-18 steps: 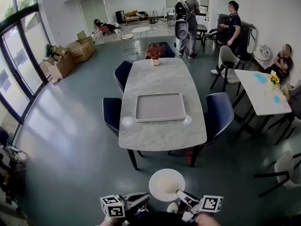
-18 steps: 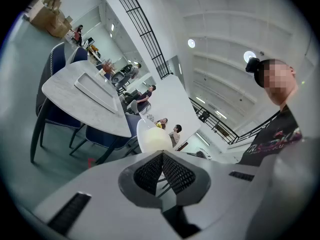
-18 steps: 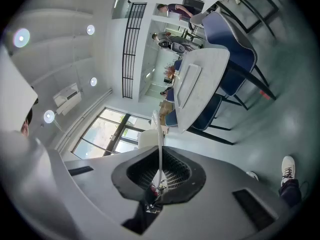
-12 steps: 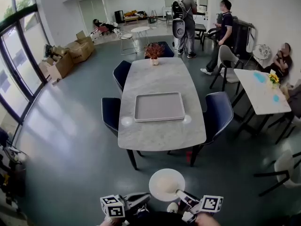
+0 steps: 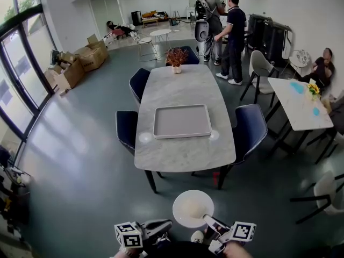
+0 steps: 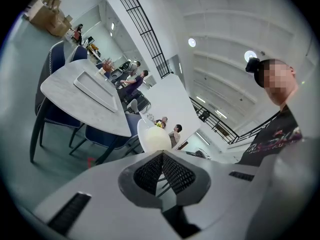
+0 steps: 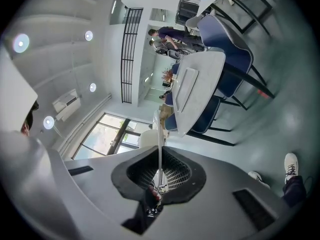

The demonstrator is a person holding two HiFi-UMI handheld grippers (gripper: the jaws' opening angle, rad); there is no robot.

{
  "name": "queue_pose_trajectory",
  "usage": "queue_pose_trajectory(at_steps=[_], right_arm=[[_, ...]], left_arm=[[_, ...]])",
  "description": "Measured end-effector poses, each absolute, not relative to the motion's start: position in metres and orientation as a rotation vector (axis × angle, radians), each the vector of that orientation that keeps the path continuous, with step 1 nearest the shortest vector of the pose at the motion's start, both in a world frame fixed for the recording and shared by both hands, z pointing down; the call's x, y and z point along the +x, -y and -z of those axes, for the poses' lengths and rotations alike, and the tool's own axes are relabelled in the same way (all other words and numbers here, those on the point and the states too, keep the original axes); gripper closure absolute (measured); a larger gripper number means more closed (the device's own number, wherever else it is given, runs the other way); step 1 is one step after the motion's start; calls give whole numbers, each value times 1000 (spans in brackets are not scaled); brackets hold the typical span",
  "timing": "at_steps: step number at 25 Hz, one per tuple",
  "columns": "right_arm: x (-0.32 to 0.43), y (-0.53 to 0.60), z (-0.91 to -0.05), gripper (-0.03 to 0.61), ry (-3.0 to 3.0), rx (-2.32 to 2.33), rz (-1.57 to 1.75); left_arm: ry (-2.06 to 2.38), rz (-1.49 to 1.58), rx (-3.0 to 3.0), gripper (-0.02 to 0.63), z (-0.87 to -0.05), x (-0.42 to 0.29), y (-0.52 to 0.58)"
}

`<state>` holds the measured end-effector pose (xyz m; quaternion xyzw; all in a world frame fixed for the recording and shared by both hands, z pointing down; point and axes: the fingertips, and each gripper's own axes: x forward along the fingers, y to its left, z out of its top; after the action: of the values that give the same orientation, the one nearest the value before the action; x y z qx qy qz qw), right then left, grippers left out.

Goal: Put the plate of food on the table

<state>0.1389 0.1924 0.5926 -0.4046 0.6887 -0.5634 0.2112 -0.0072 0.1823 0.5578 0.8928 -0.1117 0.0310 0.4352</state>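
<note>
A bystander (image 5: pixel 233 34) has stepped toward the table (image 5: pixel 183 149); our right gripper (image 5: pixel 207 219) pinches the stiff, breakable plate (image 5: pixel 192 208) by its rim, and our left gripper (image 5: pixel 165 226) is closed, empty

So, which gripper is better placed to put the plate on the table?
Right. The right gripper is shut on the rim of the plate; the left gripper is shut and empty. The table lies ahead.

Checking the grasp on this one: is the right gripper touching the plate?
Touching. The right gripper view shows the thin rim of the plate, edge-on, pinched between the closed jaws of the right gripper.
</note>
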Motion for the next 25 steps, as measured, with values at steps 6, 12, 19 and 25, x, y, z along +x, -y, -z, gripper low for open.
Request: queue_pose_trajectory(at_steps=[6, 12, 19, 25], right_arm=[[145, -188, -589, 560, -1923, -1118, 1562], [155, -188, -592, 560, -1879, -1152, 1606], [173, -188, -594, 560, -1889, -1130, 1600], [190, -190, -600, 560, -1858, -1163, 1656]], left_arm=[[285, -87, 2228, 609, -554, -3, -181], [302, -82, 2206, 609, -552, 3, -180], [323, -70, 2203, 609, -554, 20, -186], [342, -63, 2219, 609, -552, 32, -187]])
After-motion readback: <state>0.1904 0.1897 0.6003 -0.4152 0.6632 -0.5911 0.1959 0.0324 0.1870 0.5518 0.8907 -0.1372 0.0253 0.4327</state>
